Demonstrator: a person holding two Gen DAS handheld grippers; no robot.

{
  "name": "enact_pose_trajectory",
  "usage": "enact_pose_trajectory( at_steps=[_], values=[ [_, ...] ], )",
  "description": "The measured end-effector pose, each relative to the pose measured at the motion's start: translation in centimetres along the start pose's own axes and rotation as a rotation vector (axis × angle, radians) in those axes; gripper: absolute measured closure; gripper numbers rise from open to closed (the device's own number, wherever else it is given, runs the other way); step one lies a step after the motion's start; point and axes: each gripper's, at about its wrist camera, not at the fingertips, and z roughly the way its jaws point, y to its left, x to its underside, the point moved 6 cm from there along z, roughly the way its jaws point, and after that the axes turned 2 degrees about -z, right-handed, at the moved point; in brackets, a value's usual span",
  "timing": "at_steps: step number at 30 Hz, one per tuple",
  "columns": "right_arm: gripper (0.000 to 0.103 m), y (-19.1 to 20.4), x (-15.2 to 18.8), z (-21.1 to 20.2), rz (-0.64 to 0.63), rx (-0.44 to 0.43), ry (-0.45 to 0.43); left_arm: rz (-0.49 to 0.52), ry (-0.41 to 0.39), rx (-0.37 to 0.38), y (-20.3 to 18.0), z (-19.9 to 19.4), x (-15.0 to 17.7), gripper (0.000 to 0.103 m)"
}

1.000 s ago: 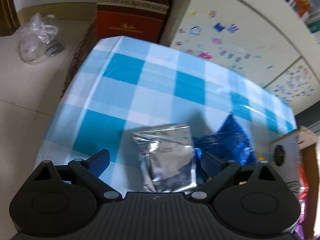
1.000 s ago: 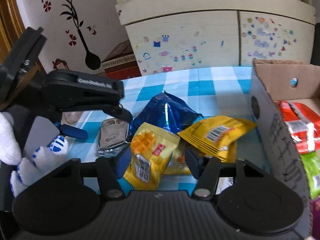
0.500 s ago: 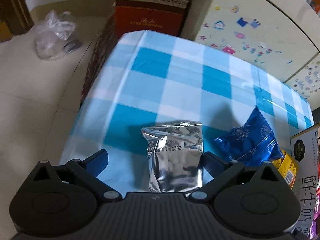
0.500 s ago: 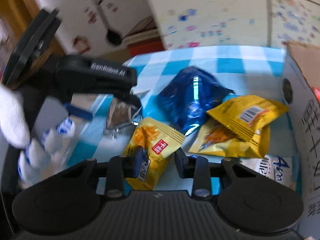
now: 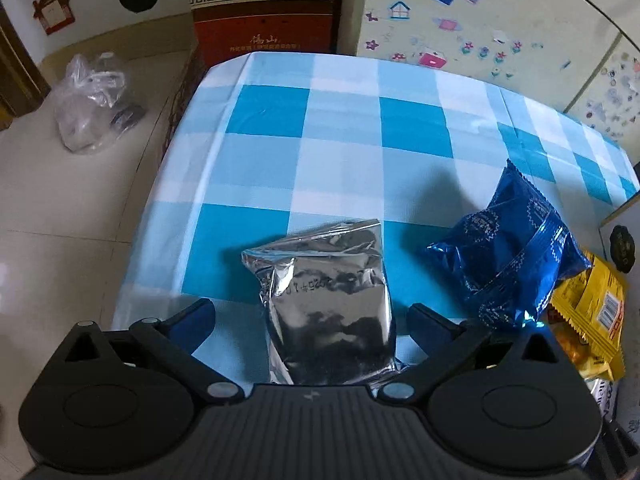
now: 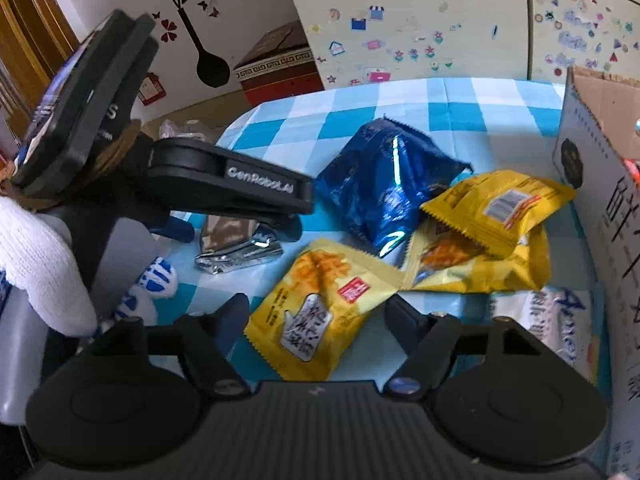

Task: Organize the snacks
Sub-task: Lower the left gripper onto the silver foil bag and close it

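Note:
A silver foil packet (image 5: 328, 300) lies on the blue-checked tablecloth (image 5: 344, 120). My left gripper (image 5: 312, 314) is over it, open wide, a finger on each side and neither touching. In the right wrist view the same silver packet (image 6: 236, 248) shows under that gripper, which a white-gloved hand (image 6: 44, 264) holds. My right gripper (image 6: 316, 312) has its jaws opening around a yellow snack packet (image 6: 316, 312) that lies flat; its pads stand off the packet.
A blue packet (image 6: 380, 184), two more yellow packets (image 6: 492, 208) and a white packet (image 6: 560, 320) lie beside an open cardboard box (image 6: 592, 184) on the right. The table's left edge (image 5: 160, 184) drops to the floor, where a plastic bag (image 5: 92, 104) lies.
The right jaws narrowed on the yellow packet, then spread apart again. The left gripper tilted and now frames the silver packet more squarely.

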Motion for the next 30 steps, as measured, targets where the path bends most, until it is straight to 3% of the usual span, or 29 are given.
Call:
enact_pose_trajectory(
  at_steps=[8, 15, 19, 23, 26, 30],
  values=[
    [0.021, 0.2, 0.1, 0.2, -0.003, 0.07, -0.044, 0.037, 0.04, -0.005, 0.7, 0.2, -0.2, 0.0],
    [0.025, 1.1, 0.5, 0.7, -0.103, 0.16, -0.053, 0.009, 0.012, -0.009, 1.0, 0.1, 0.2, 0.0],
    [0.03, 0.7, 0.8, 0.1, -0.129, 0.163, -0.018, -0.002, 0.008, -0.009, 1.1, 0.0, 0.3, 0.0],
    [0.032, 0.6, 1.7, -0.7, -0.235, 0.169, 0.054, -0.018, 0.013, -0.015, 1.2, -0.1, 0.4, 0.0],
    [0.03, -0.2, 1.7, -1.4, -0.174, 0.162, 0.087, -0.014, 0.015, -0.013, 1.2, -0.1, 0.4, 0.0],
    [0.027, -0.6, 1.2, -2.0, -0.025, 0.063, 0.144, -0.008, 0.019, -0.01, 1.1, -0.1, 0.4, 0.0]
  ],
)
